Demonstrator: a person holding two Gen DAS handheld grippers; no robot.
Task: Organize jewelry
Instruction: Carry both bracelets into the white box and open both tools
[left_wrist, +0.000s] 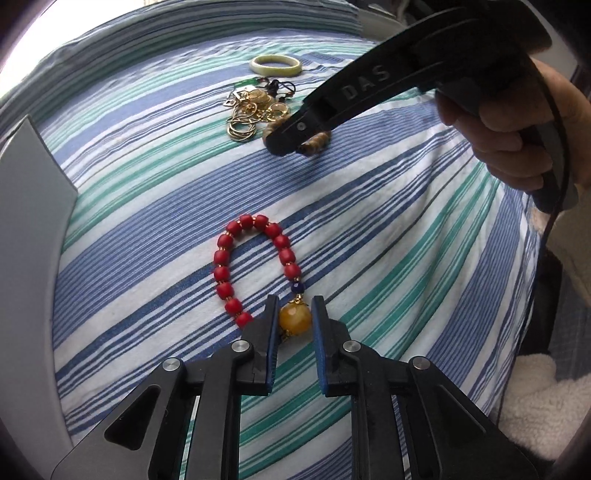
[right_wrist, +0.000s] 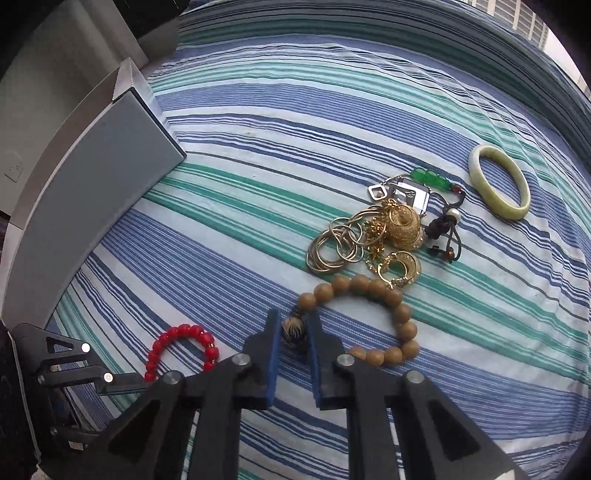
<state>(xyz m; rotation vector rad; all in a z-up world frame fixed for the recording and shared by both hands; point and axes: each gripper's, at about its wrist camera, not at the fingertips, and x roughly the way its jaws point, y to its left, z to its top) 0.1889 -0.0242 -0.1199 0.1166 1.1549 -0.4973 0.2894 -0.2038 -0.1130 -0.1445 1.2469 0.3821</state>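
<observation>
The left tool (left_wrist: 294, 317) points steeply down at the striped bed cover (left_wrist: 388, 229), its blue-padded fingers pinching the amber bead (left_wrist: 294, 320) of the red bead bracelet (left_wrist: 236, 266). The rest of that bracelet lies in an open loop on the cover beyond the fingertips, toward the grey box (right_wrist: 110, 177) that sits at the bed's left edge.

The right tool (right_wrist: 293, 332) is also tipped steeply down, held in a person's hand (left_wrist: 517, 140) whose fingers wrap the black handle (the raised letters "DAS" can be read along its side). Its fingers are pressed onto the dark carved bead (right_wrist: 293, 330) of the brown wooden bead bracelet (right_wrist: 376, 317), which lies on the cover just in front of the heap of gold jewelry (right_wrist: 373, 236).

Counted from left to right: one grey box, one red bracelet, one brown bracelet, one tangled heap holding several thin gold rings, a gold domed piece, a gold hoop earring and a silver geometric pendant (exact numbers in the tangle cannot be told), one dark cord with green beads (right_wrist: 430, 177), and one pale green bangle (right_wrist: 498, 184) lying apart, nearest the far right side of the bed.
</observation>
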